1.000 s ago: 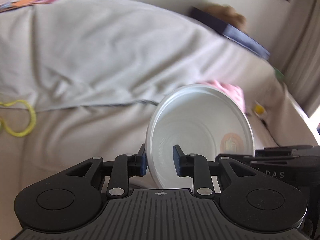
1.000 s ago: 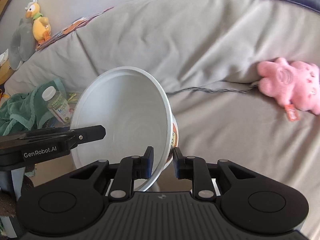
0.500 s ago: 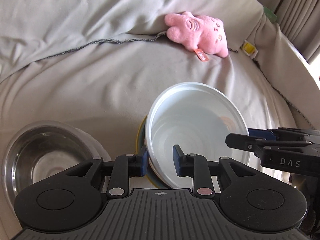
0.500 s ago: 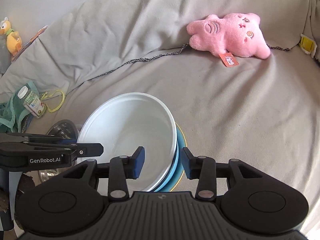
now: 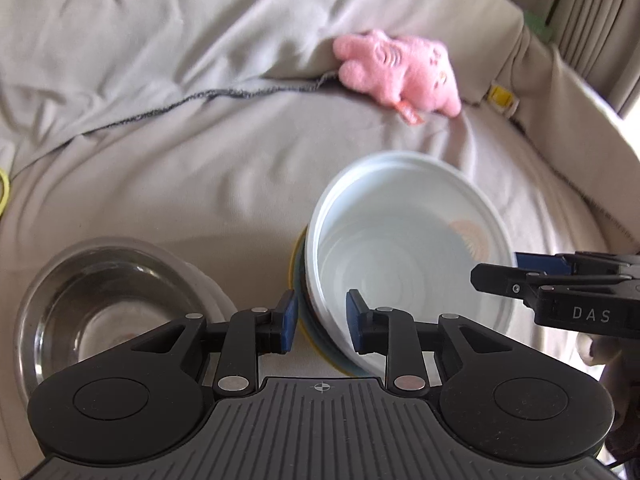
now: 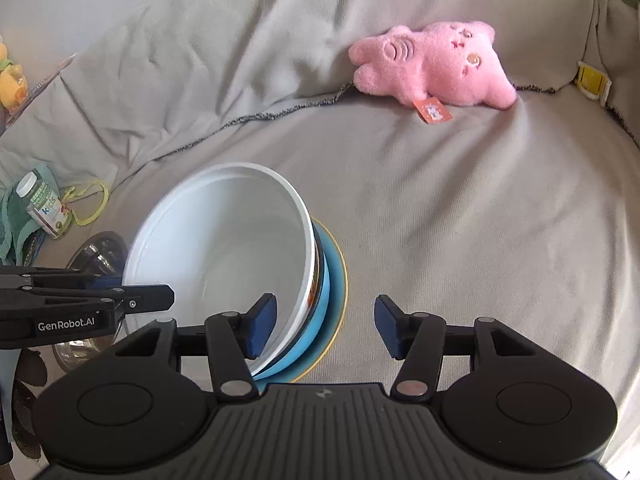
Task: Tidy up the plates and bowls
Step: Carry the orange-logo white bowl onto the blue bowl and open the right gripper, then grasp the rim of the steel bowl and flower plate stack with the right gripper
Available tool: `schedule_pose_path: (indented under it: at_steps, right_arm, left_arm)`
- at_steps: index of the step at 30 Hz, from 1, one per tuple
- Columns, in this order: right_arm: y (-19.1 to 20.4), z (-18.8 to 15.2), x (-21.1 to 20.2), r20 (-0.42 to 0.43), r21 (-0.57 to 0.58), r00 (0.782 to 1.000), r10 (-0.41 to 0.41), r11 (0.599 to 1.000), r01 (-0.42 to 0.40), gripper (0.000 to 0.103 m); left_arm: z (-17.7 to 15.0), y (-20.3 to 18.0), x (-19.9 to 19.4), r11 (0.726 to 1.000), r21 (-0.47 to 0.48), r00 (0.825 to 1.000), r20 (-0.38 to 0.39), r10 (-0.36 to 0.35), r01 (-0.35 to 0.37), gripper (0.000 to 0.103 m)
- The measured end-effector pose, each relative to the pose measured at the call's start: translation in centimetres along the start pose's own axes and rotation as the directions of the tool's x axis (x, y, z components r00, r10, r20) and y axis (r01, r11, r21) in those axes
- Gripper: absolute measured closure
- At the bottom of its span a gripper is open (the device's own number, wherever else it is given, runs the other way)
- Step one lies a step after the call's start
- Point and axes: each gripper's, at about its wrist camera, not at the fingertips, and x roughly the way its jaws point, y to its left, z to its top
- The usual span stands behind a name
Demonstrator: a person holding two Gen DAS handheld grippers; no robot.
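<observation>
A white bowl (image 5: 408,264) (image 6: 224,256) sits on a blue plate with a yellow rim (image 6: 334,288) on the grey sofa seat. My left gripper (image 5: 322,316) straddles the bowl's near-left rim, its pads a little apart from the wall. My right gripper (image 6: 325,326) is wide open over the bowl's right rim and the plate edge, holding nothing. A steel bowl (image 5: 108,300) (image 6: 94,252) lies to the left of the stack.
A pink plush toy (image 6: 432,66) (image 5: 400,74) lies at the back of the seat. A vitamin bottle (image 6: 42,204), a green cloth and a yellow loop lie at the far left. The sofa back rises behind.
The white bowl came down from a tilted, lifted pose onto the blue plate. My right gripper opened wide and let go of its rim. My left gripper's pads have parted slightly.
</observation>
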Motion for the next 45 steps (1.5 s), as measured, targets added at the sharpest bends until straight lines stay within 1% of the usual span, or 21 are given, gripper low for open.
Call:
schedule_pose_path:
  at_steps: [2, 3, 5, 7, 12, 13, 17, 20, 22, 26, 32, 36, 38, 41, 43, 45]
  right_arm:
    - [0.5, 0.2, -1.3, 0.049, -0.011, 0.999, 0.0, 1.0, 0.001, 0.048]
    - [0.8, 0.4, -1.9, 0.071, -0.016, 0.998, 0.0, 1.0, 0.002, 0.047]
    - [1.6, 0.7, -3.0, 0.108, -0.036, 0.994, 0.008, 0.999, -0.004, 0.043]
    - [2.8, 1.1, -3.8, 0.127, -0.051, 0.991, 0.03, 0.998, -0.023, 0.041]
    - [7.1, 1.1, -3.8, 0.11, -0.112, 0.987, 0.114, 0.989, -0.101, 0.038]
    - [8.2, 0.9, -3.4, 0.096, -0.12, 0.987, 0.132, 0.985, -0.121, 0.038]
    - [11.9, -0.3, -2.1, 0.023, -0.125, 0.98, 0.197, 0.973, -0.193, 0.038]
    - [14.3, -1.6, -1.3, -0.017, -0.133, 0.975, 0.22, 0.966, -0.22, 0.038]
    - [15.4, -2.4, -0.7, -0.033, -0.124, 0.977, 0.211, 0.969, -0.213, 0.038]
    - [16.6, -3.8, 0.9, -0.076, -0.056, 0.979, 0.189, 0.979, -0.194, 0.038]
    - [16.4, -5.5, 2.7, -0.102, 0.034, 0.984, 0.145, 0.989, -0.142, 0.038]
    - [15.5, -6.3, 3.4, -0.107, 0.08, 0.985, 0.135, 0.989, -0.127, 0.038]
    - [15.3, -6.4, 3.8, -0.114, 0.104, 0.983, 0.143, 0.986, -0.131, 0.038]
    - [15.1, -6.5, 4.3, -0.113, 0.142, 0.979, 0.172, 0.978, -0.155, 0.036]
    - [15.2, -6.4, 4.7, -0.112, 0.155, 0.978, 0.178, 0.975, -0.16, 0.034]
    - [15.4, -6.3, 5.1, -0.111, 0.167, 0.978, 0.177, 0.973, -0.157, 0.032]
  left_arm:
    - [0.1, 0.6, -1.1, 0.999, -0.024, 0.999, 0.032, -0.025, 0.026, 0.074]
    - [0.1, 1.0, -1.7, 0.999, -0.028, 0.999, 0.045, -0.024, 0.026, 0.074]
    - [0.0, 1.9, -2.9, 1.0, -0.031, 0.997, 0.077, 0.004, -0.002, 0.074]
    - [-0.2, 3.2, -4.1, 0.999, -0.036, 0.993, 0.107, 0.043, -0.039, 0.074]
    - [-1.8, 7.3, -6.6, 0.986, -0.06, 0.976, 0.148, 0.161, -0.154, 0.074]
    - [-2.3, 8.3, -7.0, 0.983, -0.077, 0.973, 0.146, 0.177, -0.167, 0.074]
    - [-4.1, 12.3, -8.0, 0.971, -0.158, 0.972, 0.123, 0.201, -0.181, 0.074]
    - [-5.4, 14.7, -8.3, 0.964, -0.209, 0.975, 0.112, 0.193, -0.166, 0.074]
    - [-6.0, 16.0, -8.0, 0.961, -0.236, 0.98, 0.101, 0.172, -0.144, 0.074]
    - [-6.8, 17.3, -7.2, 0.961, -0.262, 0.99, 0.087, 0.113, -0.087, 0.075]
    - [-6.9, 17.6, -5.6, 0.965, -0.252, 0.992, 0.086, 0.098, -0.073, 0.077]
    - [-6.8, 17.8, -5.0, 0.959, -0.27, 0.988, 0.107, 0.113, -0.081, 0.079]
    - [-6.9, 17.9, -5.2, 0.958, -0.277, 0.988, 0.109, 0.109, -0.076, 0.079]
    - [-7.0, 18.3, -5.8, 0.958, -0.28, 0.987, 0.125, 0.102, -0.064, 0.079]
    - [-7.0, 18.7, -6.1, 0.957, -0.286, 0.986, 0.134, 0.1, -0.058, 0.083]
    - [-6.9, 19.1, -6.1, 0.953, -0.297, 0.986, 0.133, 0.099, -0.055, 0.085]
